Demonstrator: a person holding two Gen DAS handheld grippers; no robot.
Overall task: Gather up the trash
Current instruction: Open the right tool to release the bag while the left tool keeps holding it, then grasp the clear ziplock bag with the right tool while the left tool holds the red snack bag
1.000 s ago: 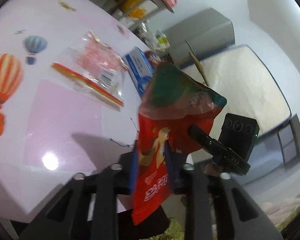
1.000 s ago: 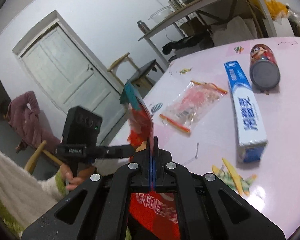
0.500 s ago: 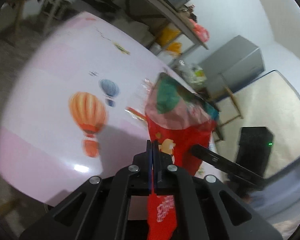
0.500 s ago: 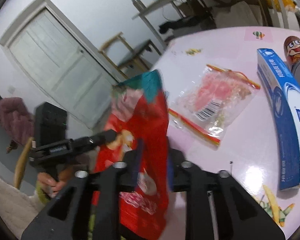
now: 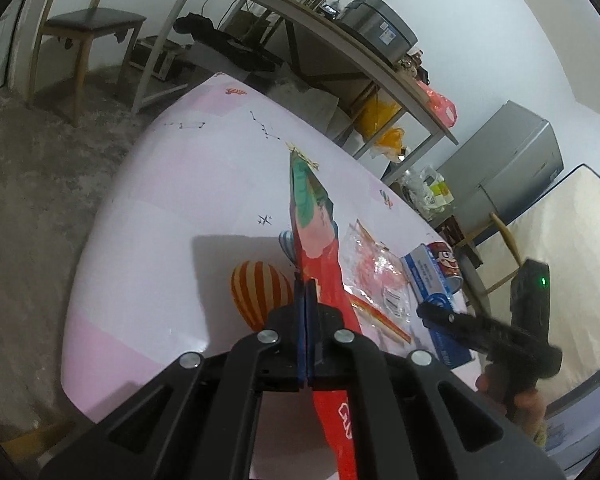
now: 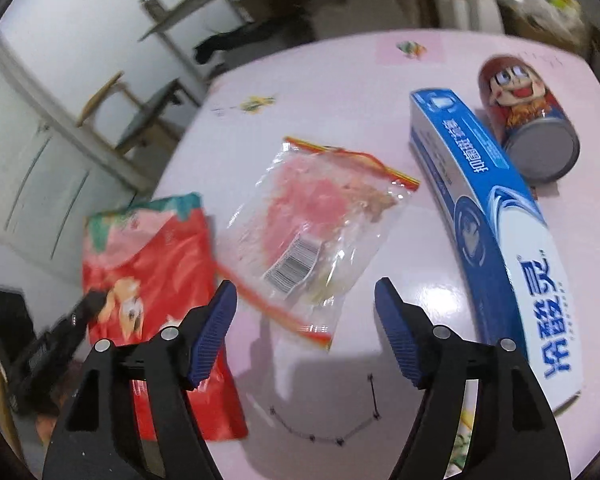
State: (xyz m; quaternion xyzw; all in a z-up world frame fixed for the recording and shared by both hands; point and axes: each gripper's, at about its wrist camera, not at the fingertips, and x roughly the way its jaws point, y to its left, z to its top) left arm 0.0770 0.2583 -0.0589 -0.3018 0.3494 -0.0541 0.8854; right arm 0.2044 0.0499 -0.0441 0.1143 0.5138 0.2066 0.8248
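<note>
**Handing the wrapper across, left tool takes over**

Noting the change: a second ago my right tool (image 6: 304, 336) pinched the red snack wrapper (image 5: 320, 256); now its jaws are opening, nothing between them. My left tool (image 5: 306, 300), then parted, is clamped tight on it. Wrapper stands edge-on above the pink surface (image 5: 160, 240), red with a teal top, crumpled. Clear zip bag (image 6: 312, 236), blue box (image 6: 496, 220) and can (image 6: 528, 120) lie nearby. Wrapper's lower end is cut off; right view blurred.
</note>
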